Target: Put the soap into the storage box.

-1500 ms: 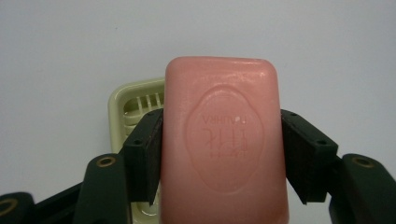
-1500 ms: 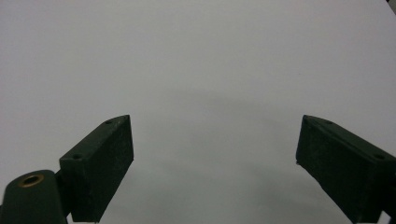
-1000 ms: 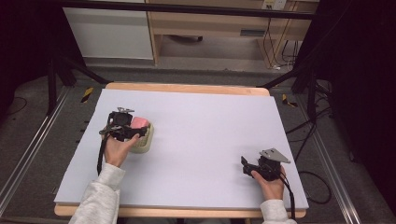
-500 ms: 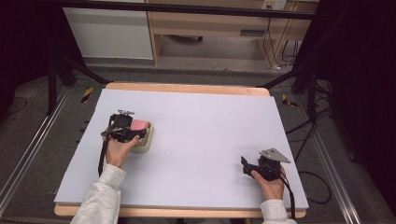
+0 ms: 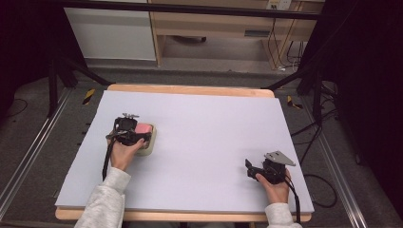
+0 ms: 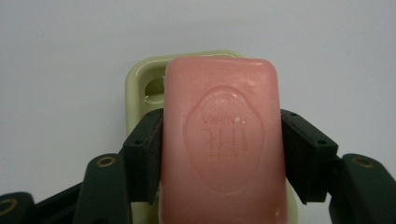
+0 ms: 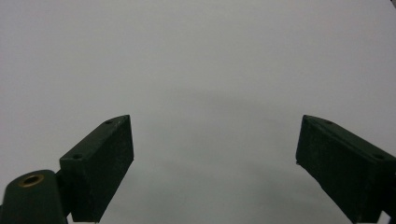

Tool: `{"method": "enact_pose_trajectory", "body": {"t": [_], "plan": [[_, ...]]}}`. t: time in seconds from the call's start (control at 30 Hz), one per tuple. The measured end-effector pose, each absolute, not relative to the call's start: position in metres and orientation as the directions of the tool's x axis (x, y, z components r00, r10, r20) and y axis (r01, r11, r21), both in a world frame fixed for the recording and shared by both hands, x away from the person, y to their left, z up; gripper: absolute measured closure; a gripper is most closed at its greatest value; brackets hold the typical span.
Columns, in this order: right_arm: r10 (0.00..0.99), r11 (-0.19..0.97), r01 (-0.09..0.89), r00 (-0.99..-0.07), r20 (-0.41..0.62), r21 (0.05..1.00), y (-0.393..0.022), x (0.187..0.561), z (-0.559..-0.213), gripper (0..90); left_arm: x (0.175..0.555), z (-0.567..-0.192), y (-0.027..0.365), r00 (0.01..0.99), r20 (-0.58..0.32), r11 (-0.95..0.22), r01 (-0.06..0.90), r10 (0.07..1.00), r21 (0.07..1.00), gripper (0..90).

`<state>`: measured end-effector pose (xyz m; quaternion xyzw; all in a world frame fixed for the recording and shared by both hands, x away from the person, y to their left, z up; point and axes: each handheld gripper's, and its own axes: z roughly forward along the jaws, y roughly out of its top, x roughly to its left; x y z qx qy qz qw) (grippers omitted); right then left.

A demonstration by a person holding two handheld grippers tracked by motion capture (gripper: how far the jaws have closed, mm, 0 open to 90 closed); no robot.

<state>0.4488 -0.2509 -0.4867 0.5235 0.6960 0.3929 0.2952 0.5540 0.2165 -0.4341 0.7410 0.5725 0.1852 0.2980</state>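
Note:
A pink bar of soap [image 6: 223, 140] with an embossed stamp sits between the two black jaws of my left gripper [image 6: 222, 156], which press its long sides. Under it lies a pale green soap dish [image 6: 144, 84], showing at the top left of the bar. From above, the soap [image 5: 144, 128] and the dish [image 5: 148, 145] are at the table's left, right at the left gripper [image 5: 135, 134]. My right gripper [image 7: 215, 163] stands open over bare white surface, near the front right of the table [image 5: 249, 167].
The white tabletop [image 5: 204, 128] has a wooden edge along the far side. Black frame legs and cables stand on the floor at both sides. A grey plate [image 5: 279, 157] tops the right gripper.
The left hand with the soap has shifted slightly toward the person and down over the dish. The right gripper has stayed in place.

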Motion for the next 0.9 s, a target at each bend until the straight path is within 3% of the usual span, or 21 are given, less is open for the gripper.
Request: {"method": "enact_pose_trajectory", "body": {"t": [0.9], "plan": [[0.960, 0.145, 0.499, -0.279, 0.000, 0.855, -0.251, 0.449, -0.487, 11.5, 0.556, -0.447, 0.217, 0.249, -0.051, -0.158, 0.748, 0.967, 0.644, 37.2]]}}
